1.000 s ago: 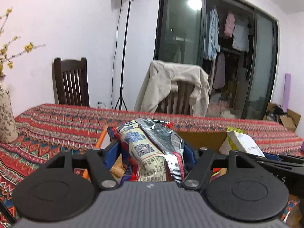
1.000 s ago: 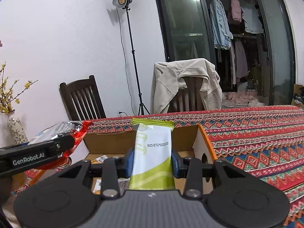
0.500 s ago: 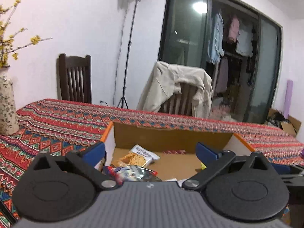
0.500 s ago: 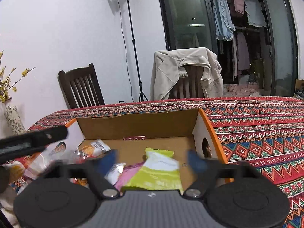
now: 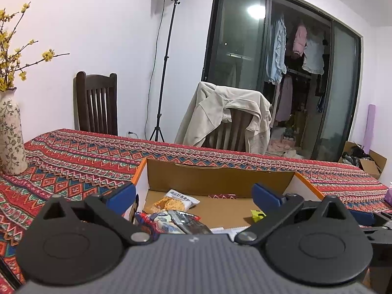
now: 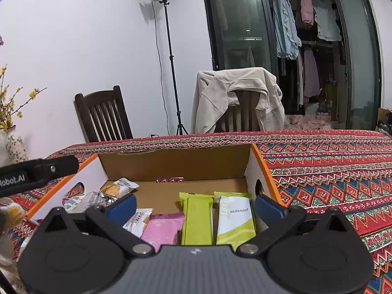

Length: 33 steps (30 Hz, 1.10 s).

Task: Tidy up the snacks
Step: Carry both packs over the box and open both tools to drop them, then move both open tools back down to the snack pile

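An open cardboard box (image 6: 176, 164) with orange edges sits on the patterned tablecloth and holds snack packets. In the right wrist view, two green-and-white packets (image 6: 234, 216) lie side by side at its right, with a pink packet (image 6: 163, 227) beside them. My right gripper (image 6: 194, 207) is open and empty above them. In the left wrist view, the foil-and-red snack bag (image 5: 175, 223) lies in the box (image 5: 220, 174) near a cracker packet (image 5: 175, 199). My left gripper (image 5: 193, 197) is open and empty over it.
A flower vase (image 5: 9, 132) stands at the table's left. Two wooden chairs (image 5: 96, 103) stand behind the table, one draped with a beige jacket (image 5: 225, 117). A light stand (image 5: 166, 56) is by the wall. The left gripper's body (image 6: 36, 172) shows at the right wrist view's left.
Both grippers opened and let go: the foil bag and the green-and-white packet dropped into the box. Both grippers then pulled back slightly.
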Each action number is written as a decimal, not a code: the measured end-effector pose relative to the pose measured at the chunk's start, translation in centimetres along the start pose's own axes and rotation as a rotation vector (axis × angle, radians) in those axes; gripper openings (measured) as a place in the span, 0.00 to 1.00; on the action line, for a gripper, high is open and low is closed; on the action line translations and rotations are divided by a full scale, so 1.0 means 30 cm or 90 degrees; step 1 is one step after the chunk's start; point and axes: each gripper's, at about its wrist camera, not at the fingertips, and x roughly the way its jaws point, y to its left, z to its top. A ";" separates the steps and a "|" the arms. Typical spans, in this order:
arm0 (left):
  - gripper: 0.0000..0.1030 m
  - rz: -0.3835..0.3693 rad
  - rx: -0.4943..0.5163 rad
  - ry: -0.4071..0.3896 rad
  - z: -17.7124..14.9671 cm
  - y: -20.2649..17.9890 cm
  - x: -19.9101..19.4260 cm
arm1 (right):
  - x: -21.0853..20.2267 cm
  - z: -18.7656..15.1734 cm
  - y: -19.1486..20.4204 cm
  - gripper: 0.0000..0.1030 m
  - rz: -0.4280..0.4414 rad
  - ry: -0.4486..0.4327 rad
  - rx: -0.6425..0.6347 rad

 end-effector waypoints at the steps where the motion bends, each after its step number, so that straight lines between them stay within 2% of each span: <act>1: 1.00 -0.004 0.001 -0.006 0.006 -0.003 -0.018 | -0.012 0.003 0.003 1.00 0.002 -0.005 -0.001; 7: 1.00 -0.018 0.002 -0.045 0.036 -0.023 -0.140 | -0.092 0.023 0.019 1.00 0.000 -0.030 -0.010; 11: 1.00 -0.031 -0.006 -0.048 0.024 -0.013 -0.190 | -0.147 0.010 0.016 1.00 0.000 -0.036 -0.009; 23: 1.00 -0.022 -0.052 -0.034 -0.126 0.097 -0.261 | -0.242 -0.139 -0.030 1.00 0.001 -0.019 0.027; 27: 1.00 -0.014 -0.051 -0.026 -0.167 0.112 -0.278 | -0.258 -0.192 -0.035 1.00 -0.005 -0.008 0.030; 33: 1.00 -0.020 -0.032 -0.042 -0.197 0.103 -0.340 | -0.317 -0.225 -0.037 1.00 0.003 -0.020 0.037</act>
